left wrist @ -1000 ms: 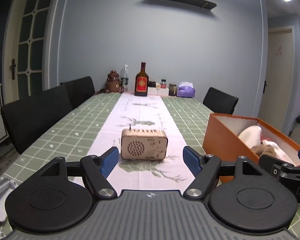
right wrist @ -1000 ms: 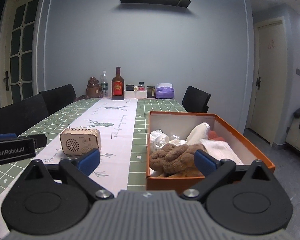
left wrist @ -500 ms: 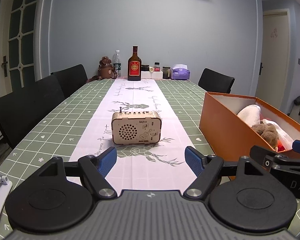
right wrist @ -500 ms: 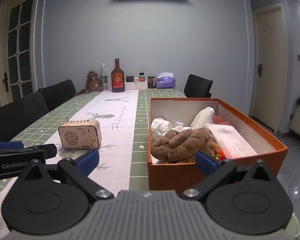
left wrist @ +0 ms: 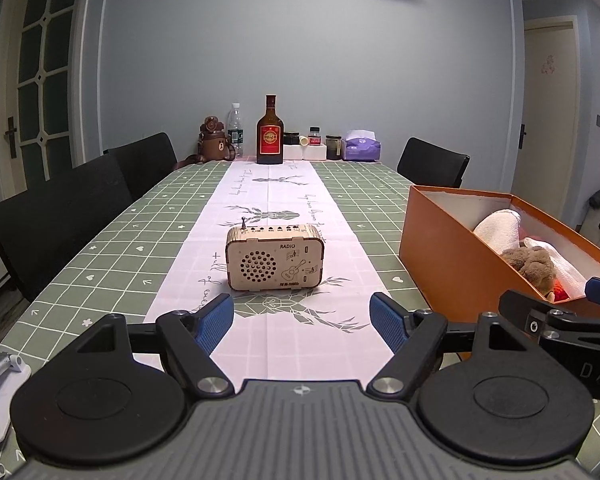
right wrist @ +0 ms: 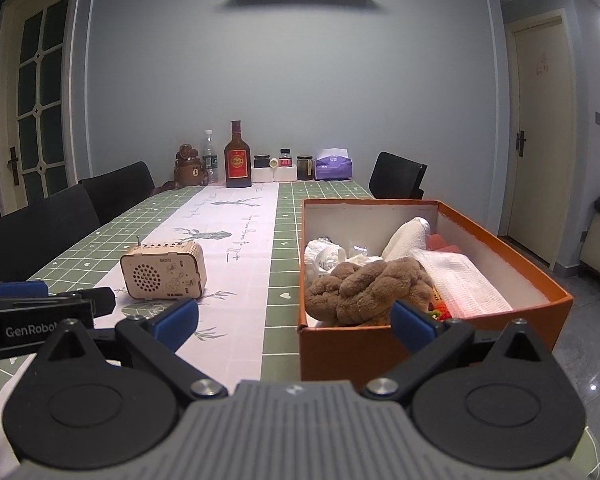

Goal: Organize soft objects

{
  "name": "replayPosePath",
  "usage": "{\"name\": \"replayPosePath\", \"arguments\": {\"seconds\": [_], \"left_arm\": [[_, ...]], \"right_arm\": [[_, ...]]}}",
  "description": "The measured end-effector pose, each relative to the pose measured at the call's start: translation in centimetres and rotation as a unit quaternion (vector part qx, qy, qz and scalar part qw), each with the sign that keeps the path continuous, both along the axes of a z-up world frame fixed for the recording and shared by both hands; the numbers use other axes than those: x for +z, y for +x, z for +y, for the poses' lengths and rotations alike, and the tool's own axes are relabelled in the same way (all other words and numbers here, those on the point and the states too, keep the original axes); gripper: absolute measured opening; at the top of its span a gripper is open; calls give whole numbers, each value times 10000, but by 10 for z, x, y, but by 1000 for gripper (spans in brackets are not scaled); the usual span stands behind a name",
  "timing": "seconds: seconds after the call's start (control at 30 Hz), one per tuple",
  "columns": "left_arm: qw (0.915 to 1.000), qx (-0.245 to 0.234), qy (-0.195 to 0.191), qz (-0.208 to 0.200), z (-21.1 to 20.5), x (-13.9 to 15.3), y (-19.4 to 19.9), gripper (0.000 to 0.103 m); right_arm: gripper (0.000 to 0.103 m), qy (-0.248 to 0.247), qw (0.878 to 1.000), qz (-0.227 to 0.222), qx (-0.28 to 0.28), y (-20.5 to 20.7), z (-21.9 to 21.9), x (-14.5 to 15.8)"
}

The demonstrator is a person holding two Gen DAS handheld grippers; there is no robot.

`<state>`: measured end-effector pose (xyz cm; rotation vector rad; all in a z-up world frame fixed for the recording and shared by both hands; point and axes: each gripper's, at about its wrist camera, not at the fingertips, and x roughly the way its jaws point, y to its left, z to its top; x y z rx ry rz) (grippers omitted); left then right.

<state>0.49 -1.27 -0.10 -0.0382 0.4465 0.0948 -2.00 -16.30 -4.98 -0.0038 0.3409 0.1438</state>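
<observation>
Right wrist: brown plush [right wrist: 368, 292] lumpy, in orange box [right wrist: 428, 344] (white cloths beside); both tongs wide, empty.

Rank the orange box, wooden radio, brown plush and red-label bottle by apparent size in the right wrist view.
1. Orange box
2. Brown plush
3. Wooden radio
4. Red-label bottle

The bottle stands far down the table, so its true size is unsure.

My left gripper [left wrist: 302, 322] has tipped downward over the last second: the wooden radio [left wrist: 275, 257] now sits higher and clear of my fingertips, where earlier it sat level with them. My left jaws stand slightly wider, nothing between them. In the right view, the orange box [right wrist: 384, 344] has come closer, and the brown plush toy [right wrist: 364, 289] sits nearer my right gripper [right wrist: 294, 320].
</observation>
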Motion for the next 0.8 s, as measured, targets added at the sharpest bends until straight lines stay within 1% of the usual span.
{"name": "replayPosePath", "arguments": {"seconds": [0.8], "left_arm": [[9999,93,99,-73,-1,6,-6,91]], "right_arm": [[100,-24,10000,-52,56,-4,3,2]]}}
